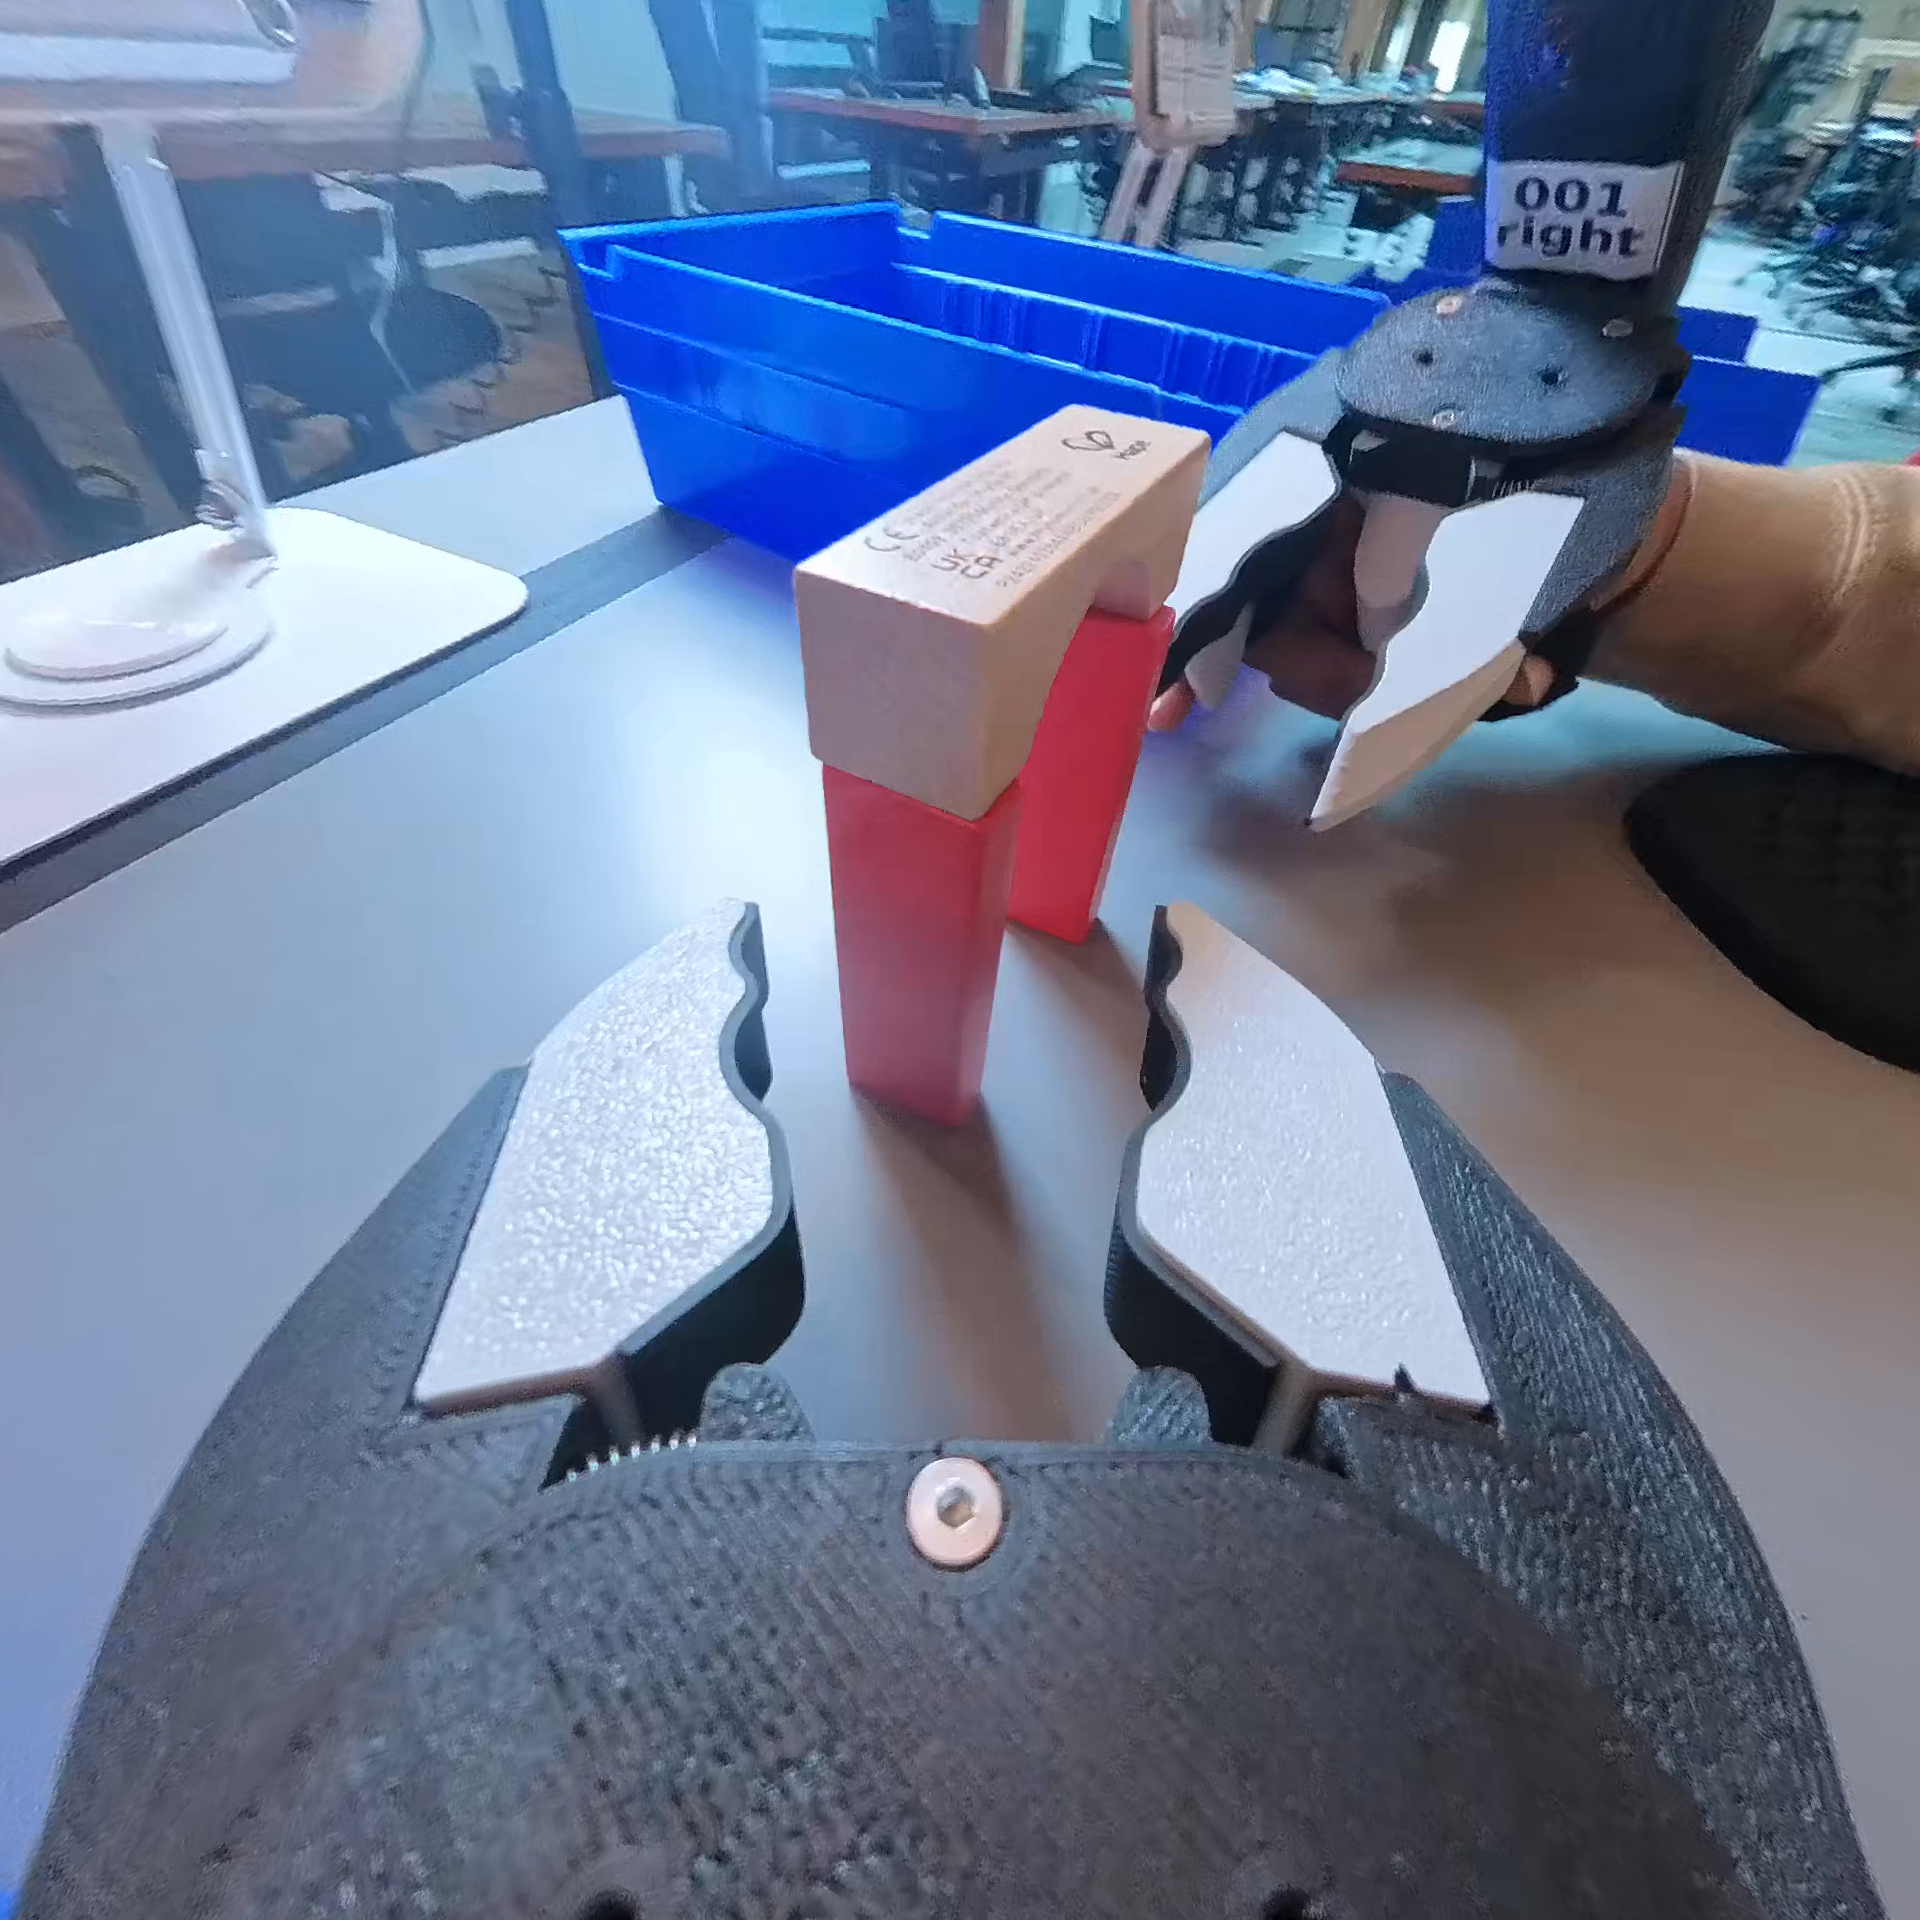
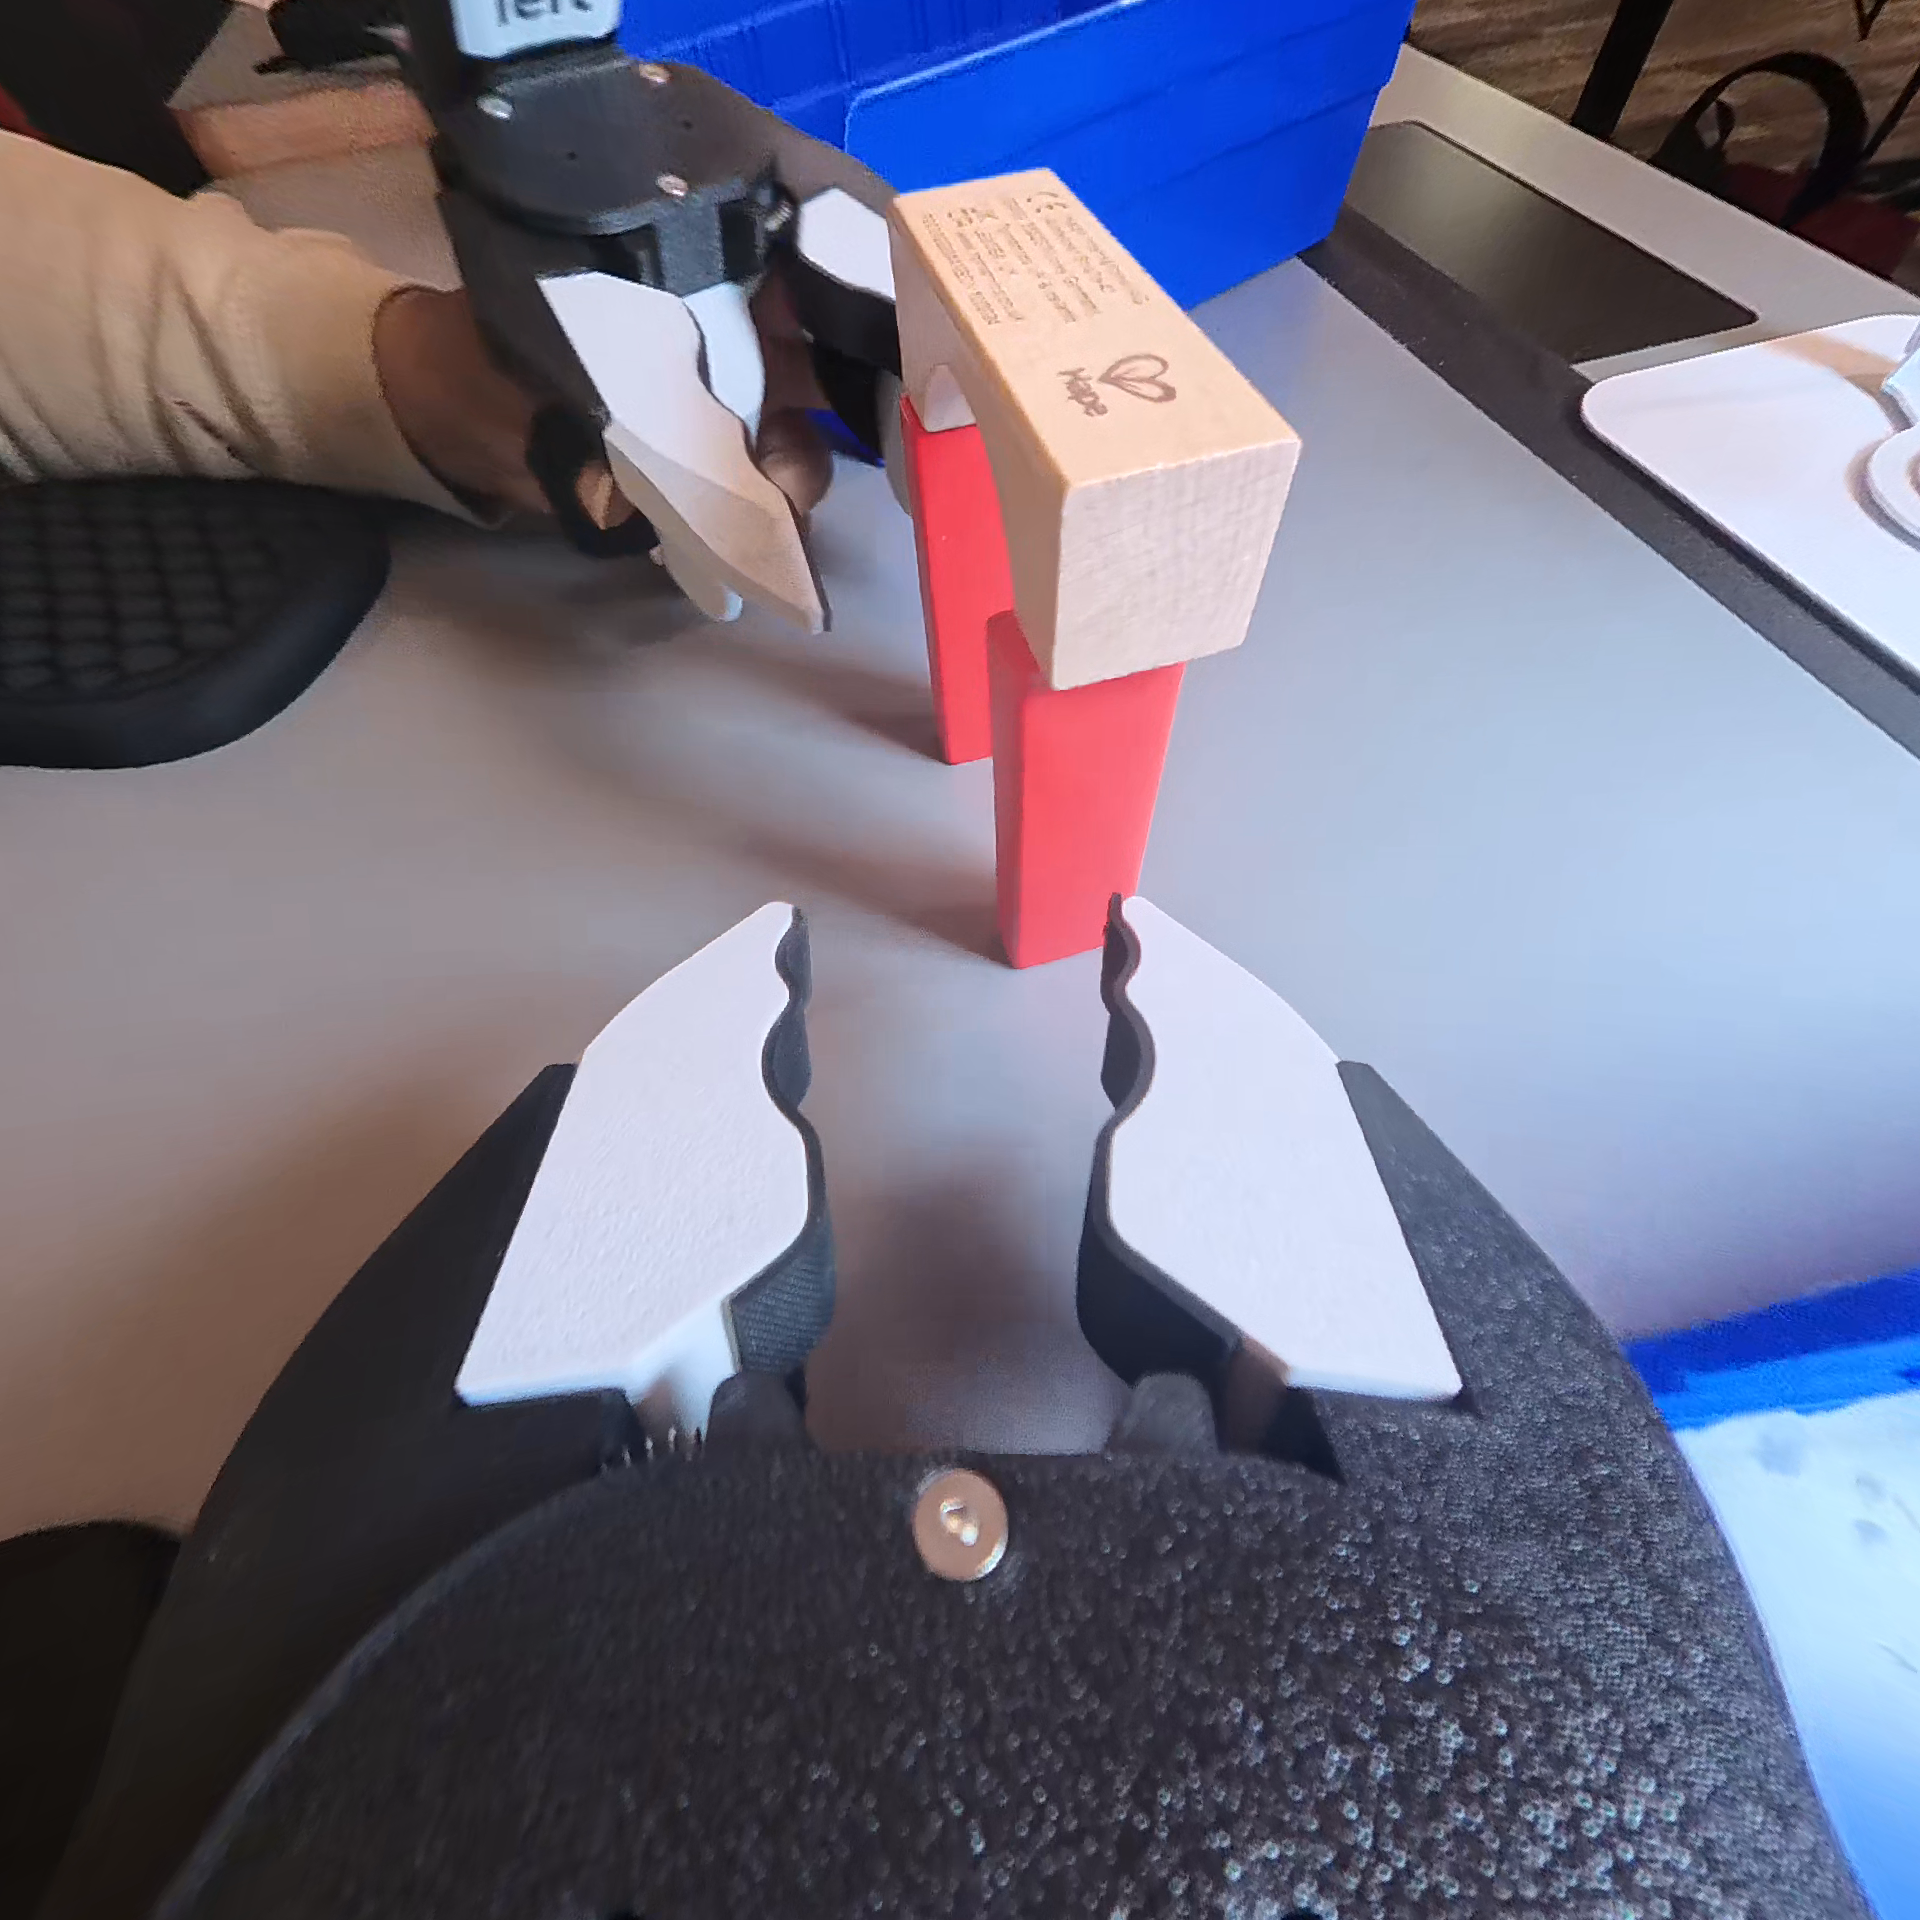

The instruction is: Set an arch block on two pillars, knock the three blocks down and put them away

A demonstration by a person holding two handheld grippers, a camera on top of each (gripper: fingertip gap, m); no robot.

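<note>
Arch block (image 1: 997,592) rests on two red pillars (image 1: 920,956) between empty, parted left tongs (image 1: 951,925) and right tongs (image 2: 956,914).

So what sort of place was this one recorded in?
Probably a shared workshop or lab: rows of long workbenches and office chairs fill the background. The smooth grey tabletop carries a deep blue plastic storage bin and a white flat-based desk lamp.
</note>
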